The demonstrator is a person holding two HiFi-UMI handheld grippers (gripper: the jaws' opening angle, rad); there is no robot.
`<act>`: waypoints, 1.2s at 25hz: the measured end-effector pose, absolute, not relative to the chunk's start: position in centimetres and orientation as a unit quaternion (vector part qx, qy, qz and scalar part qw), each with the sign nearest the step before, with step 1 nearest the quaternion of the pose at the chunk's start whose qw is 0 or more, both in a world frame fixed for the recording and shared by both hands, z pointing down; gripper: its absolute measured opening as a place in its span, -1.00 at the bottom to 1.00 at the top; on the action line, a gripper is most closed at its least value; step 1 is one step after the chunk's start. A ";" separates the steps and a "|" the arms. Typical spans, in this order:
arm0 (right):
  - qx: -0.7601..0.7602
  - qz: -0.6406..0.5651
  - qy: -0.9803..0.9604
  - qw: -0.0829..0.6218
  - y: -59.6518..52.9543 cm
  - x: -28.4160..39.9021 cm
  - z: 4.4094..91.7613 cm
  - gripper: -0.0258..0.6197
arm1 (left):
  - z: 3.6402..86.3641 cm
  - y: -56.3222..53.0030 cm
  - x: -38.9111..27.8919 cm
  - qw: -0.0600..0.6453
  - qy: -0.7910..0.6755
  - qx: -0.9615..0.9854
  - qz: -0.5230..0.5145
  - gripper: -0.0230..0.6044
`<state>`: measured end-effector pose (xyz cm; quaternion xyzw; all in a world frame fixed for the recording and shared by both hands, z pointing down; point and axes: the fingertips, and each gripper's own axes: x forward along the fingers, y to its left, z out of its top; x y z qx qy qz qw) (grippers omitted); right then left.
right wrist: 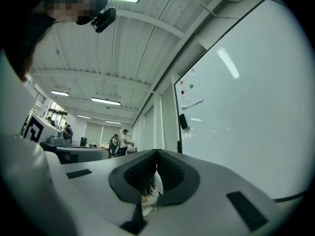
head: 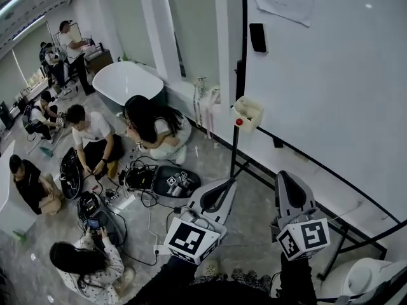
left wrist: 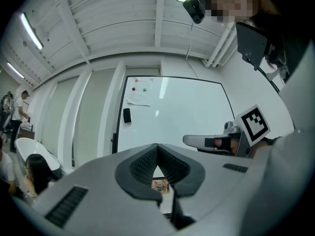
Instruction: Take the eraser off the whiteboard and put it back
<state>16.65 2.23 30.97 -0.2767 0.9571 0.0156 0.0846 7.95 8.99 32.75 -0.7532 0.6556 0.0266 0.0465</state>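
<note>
left gripper [head: 227, 184]: I see a pale grey, rounded shell with a dark hollow along its upper face.
right gripper [head: 284, 178]: the same pale grey shell with a dark inset face.
left marker cube [head: 191, 239]: white, printed with bold black square markers.
right marker cube [head: 304, 237]: white, with black square markers on each face I can see.
pads [left wrist: 147, 163]: black and finely ribbed, set into the grey jaws.
inlays [right wrist: 243, 210]: black ribbed rectangular strips let into the shells.
sleeves [head: 170, 278]: dark and long on both arms.
head camera [right wrist: 104, 17]: small, black and boxy.
</note>
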 end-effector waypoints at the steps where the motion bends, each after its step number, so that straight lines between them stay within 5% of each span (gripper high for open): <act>1: -0.282 0.016 0.956 0.085 2.1 15.8 30.9 -0.90 | 32.7 8.8 7.0 0.046 0.652 -0.756 0.023 -0.92; 30: -0.320 0.038 0.943 0.078 -18.3 6.8 29.7 -0.90 | 31.7 -12.7 -2.9 0.055 0.623 -0.779 0.047 -0.92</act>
